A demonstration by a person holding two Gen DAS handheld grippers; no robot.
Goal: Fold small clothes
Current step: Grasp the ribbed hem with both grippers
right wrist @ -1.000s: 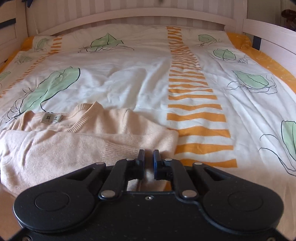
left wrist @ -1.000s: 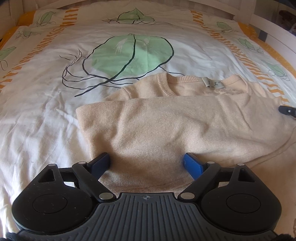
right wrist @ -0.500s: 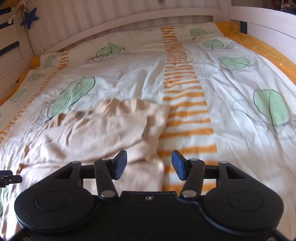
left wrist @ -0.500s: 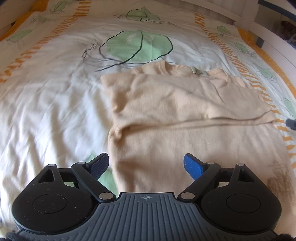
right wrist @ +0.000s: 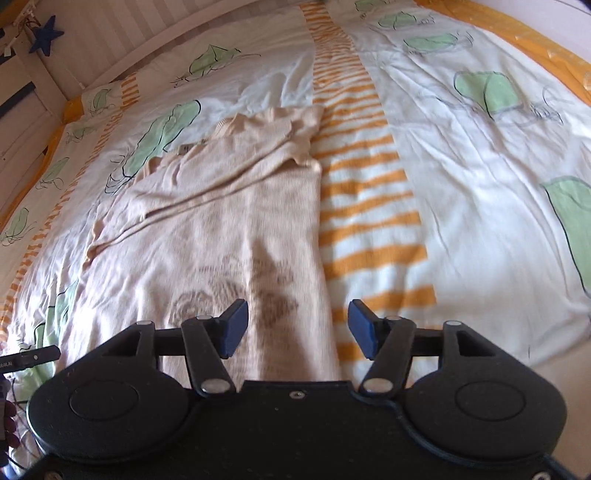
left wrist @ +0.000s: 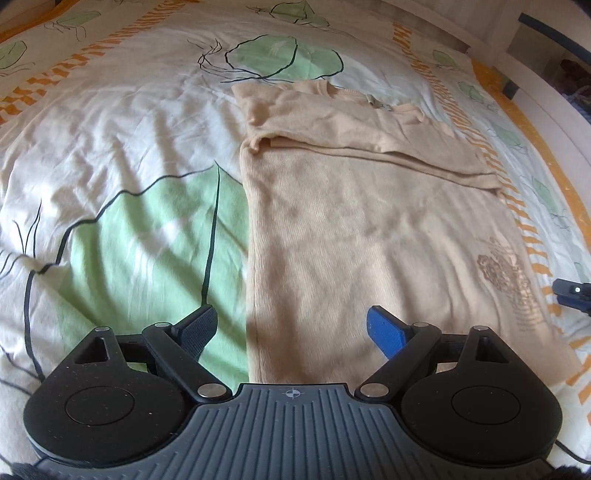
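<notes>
A small beige knit sweater [left wrist: 362, 221] lies flat on the bed, its sleeves folded across the chest near the collar and a brown print low on its front. My left gripper [left wrist: 291, 328] hovers open above the sweater's near left edge, nothing between its fingers. In the right wrist view the same sweater [right wrist: 236, 221] stretches away from me. My right gripper [right wrist: 297, 325] hangs over its near right edge and the brown print, jaws opening, pads apart from the cloth. The tip of the right gripper shows at the right edge of the left wrist view.
The sweater rests on a white duvet [left wrist: 122, 155] printed with green leaves and orange stripes [right wrist: 354, 177]. A white slatted bed frame [right wrist: 110, 40] rises at the far end, with a blue star [right wrist: 46, 35] hanging at the upper left. A side rail [left wrist: 546, 92] runs along the right.
Both grippers have drawn back from the folded sleeves toward the sweater's lower end. The right gripper went from shut to open. More of the sweater's body and its print now show.
</notes>
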